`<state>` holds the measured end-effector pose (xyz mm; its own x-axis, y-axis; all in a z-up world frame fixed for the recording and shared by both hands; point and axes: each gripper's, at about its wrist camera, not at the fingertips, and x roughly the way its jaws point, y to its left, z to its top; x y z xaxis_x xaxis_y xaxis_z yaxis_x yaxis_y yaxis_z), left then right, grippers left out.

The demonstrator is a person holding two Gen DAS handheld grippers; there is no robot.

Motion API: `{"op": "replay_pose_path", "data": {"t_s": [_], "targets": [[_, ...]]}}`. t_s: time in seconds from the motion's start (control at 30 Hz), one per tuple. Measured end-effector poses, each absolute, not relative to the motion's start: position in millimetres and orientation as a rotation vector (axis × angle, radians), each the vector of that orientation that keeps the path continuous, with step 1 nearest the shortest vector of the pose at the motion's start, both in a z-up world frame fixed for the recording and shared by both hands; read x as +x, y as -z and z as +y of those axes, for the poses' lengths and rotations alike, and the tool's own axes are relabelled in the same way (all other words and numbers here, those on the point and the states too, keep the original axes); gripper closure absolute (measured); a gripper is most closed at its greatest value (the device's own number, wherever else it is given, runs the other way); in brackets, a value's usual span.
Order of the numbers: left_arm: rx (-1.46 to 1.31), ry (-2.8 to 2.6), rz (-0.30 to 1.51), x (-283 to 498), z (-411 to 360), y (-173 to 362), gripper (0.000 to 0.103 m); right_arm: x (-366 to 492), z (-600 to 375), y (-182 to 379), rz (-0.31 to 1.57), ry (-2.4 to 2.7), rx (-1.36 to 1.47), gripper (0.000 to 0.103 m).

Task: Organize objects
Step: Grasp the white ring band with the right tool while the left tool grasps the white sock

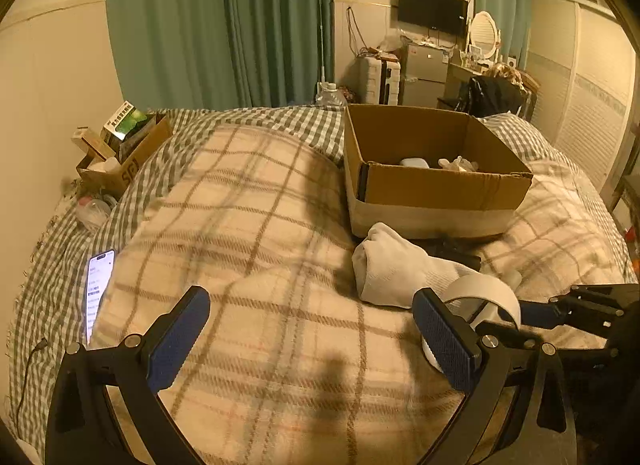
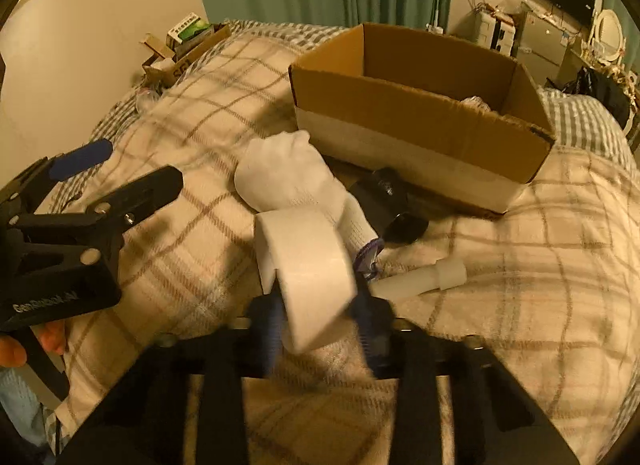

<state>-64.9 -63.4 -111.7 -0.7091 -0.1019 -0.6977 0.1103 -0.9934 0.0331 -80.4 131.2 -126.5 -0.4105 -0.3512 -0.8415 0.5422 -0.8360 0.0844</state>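
Note:
An open cardboard box stands on the plaid bed; it also shows in the right wrist view, with a few small white items inside. My right gripper is shut on a white tape roll, held just above the blanket; the roll also shows in the left wrist view. A white sock lies in front of the box, also visible in the left wrist view. A black cylinder and a white tube lie beside it. My left gripper is open and empty over the blanket.
A lit phone lies at the bed's left edge. A smaller box of packages sits at the far left by the wall. Green curtains, a fridge and a TV stand beyond the bed.

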Motion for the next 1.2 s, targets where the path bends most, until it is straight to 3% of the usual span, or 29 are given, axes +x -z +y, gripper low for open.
{"op": "replay_pose_path", "data": {"t_s": [0.47, 0.6, 0.9, 0.97, 1.03, 1.17, 1.2], "targets": [[1.220, 2.851, -0.005, -78, -37, 108, 0.000, -75, 188, 44, 0.231, 2.519, 1.075, 0.078], [1.254, 2.849, -0.035, -102, -29, 113, 0.000, -88, 200, 38, 0.250, 2.561, 1.061, 0.088], [1.405, 2.827, -0.025, -143, -22, 145, 0.001, -114, 212, 61, 0.221, 2.542, 1.108, 0.091], [1.459, 2.824, -0.027, -151, -19, 154, 0.008, -117, 214, 66, 0.218, 2.541, 1.116, 0.091], [1.523, 2.832, -0.018, -155, -14, 164, 0.025, -121, 214, 71, 0.211, 2.531, 1.129, 0.091], [1.521, 2.843, -0.033, -151, -11, 166, 0.036, -122, 215, 77, 0.203, 2.529, 1.143, 0.092], [1.508, 2.848, -0.035, -149, -10, 164, 0.044, -121, 215, 77, 0.204, 2.529, 1.144, 0.092]]}}
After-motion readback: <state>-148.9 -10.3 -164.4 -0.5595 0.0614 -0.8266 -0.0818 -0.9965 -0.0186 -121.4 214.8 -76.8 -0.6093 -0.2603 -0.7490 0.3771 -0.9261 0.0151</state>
